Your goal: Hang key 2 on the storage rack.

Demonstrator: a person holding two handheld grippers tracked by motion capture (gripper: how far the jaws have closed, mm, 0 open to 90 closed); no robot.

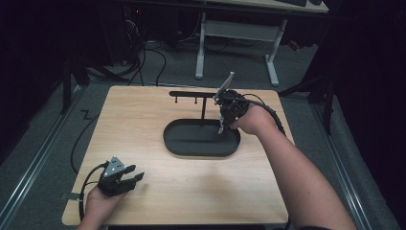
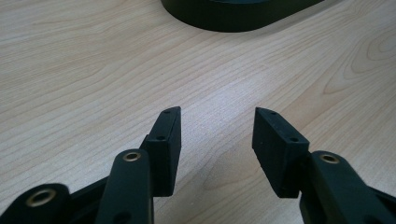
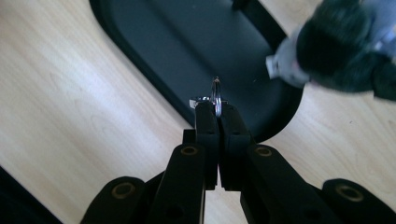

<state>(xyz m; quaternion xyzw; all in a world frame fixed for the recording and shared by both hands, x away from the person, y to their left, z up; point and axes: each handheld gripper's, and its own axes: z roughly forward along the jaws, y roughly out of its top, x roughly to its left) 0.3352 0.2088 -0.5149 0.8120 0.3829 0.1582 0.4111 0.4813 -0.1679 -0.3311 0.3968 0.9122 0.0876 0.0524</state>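
Right claw (image 3: pixel 217 109) clamped on metal key ring (image 3: pixel 215 95) above black tray (image 1: pixel 201 139), left claw (image 2: pixel 217 135) parted, empty, over table (image 1: pixel 143 120)

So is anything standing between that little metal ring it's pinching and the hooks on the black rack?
Nothing visible. The right gripper is shut on the small silver metal key ring, above the black oval tray. The thin black rack with hooks stands just behind it, with open air between them.

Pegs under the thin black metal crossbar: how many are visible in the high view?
2: one peg near the crossbar's left end, another nearer the upright post. The right gripper may hide more.
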